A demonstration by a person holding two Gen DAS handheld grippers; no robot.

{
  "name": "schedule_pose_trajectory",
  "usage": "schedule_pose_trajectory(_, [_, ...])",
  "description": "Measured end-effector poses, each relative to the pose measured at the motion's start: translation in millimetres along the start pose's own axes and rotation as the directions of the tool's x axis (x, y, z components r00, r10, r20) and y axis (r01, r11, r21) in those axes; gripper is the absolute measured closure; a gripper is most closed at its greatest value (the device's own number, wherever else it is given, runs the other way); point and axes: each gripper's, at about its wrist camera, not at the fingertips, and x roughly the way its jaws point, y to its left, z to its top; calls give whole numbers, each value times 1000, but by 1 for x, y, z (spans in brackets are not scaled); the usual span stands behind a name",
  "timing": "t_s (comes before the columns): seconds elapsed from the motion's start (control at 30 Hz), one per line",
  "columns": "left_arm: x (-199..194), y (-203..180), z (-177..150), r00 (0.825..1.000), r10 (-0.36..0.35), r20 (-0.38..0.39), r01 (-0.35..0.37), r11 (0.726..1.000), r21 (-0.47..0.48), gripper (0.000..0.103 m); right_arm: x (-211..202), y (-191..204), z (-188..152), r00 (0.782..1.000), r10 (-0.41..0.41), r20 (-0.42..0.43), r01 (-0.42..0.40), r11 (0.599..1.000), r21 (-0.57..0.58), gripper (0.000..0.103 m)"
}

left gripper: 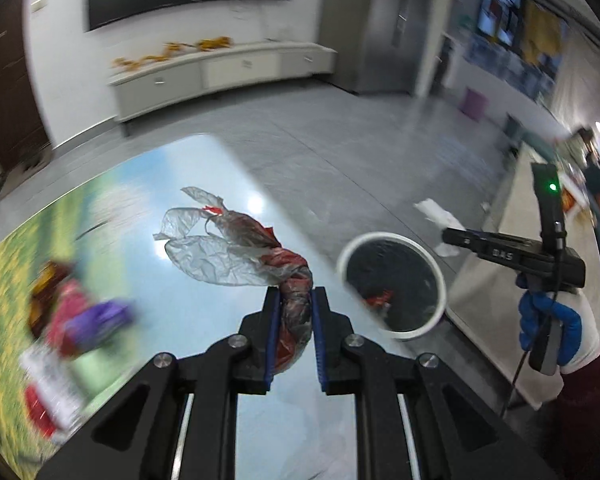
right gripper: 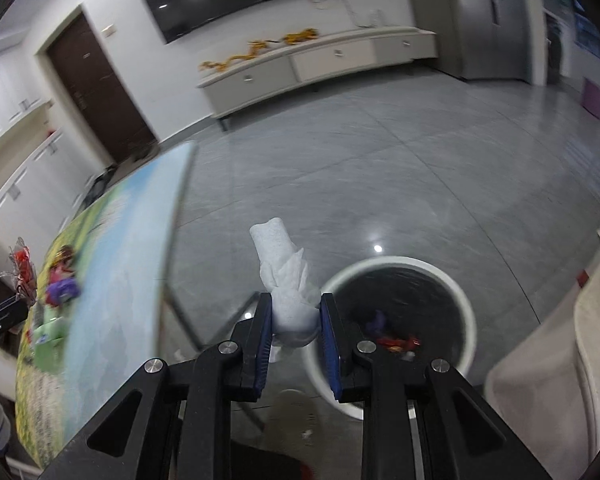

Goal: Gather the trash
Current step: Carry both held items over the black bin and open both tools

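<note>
Two grips show: the left gripper (left gripper: 296, 300) pinches a twisted plastic wrapper (left gripper: 236, 244), the right gripper (right gripper: 294, 316) a white tissue (right gripper: 286, 280), near the bin (right gripper: 395, 276).

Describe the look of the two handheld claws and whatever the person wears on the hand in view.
Both the left claw and right claw are black, angular linkages with silver pivot bolts and blue ribbed pads. Seen from the left wrist, the right one carries a green light, white lettering and a black cable. The hand wears a blue-and-white glove and a dark red sleeve.
</note>
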Motion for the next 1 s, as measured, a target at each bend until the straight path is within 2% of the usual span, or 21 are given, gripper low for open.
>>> schedule_pose_trajectory(0.1, [33, -33, 20, 997, -48, -52, 50, 998, 37, 88, 6, -28, -1, 1000, -19, -14, 20, 999, 35, 81])
schedule_pose_trajectory(0.3, [87, -85, 54, 988, -114, -102, 122, 990, 76, 88, 22, -67, 0, 998, -37, -44, 41, 995, 88, 81])
schedule_pose_trajectory(0.53, [134, -111, 72, 975, -172, -140, 180, 982, 50, 87, 34, -94, 3, 997, -43, -71, 51, 991, 123, 79])
schedule_pose_trajectory(0.67, [151, -115, 81, 966, -208, -155, 212, 977, 7, 86, 42, -101, 6, 994, -73, -84, 84, 988, 131, 65])
schedule_pose_trajectory(0.73, [152, -115, 83, 963, -220, -154, 222, 975, -6, 78, 40, -106, 5, 993, -82, -82, 93, 986, 140, 61])
schedule_pose_trajectory(0.8, [149, -115, 85, 965, -223, -138, 223, 975, -9, 50, 37, -107, 2, 993, -90, -82, 102, 984, 145, 61])
schedule_pose_trajectory(1.0, [131, -113, 85, 965, -242, -103, 242, 970, -16, 48, 23, -106, -1, 993, -101, -68, 110, 982, 155, 61])
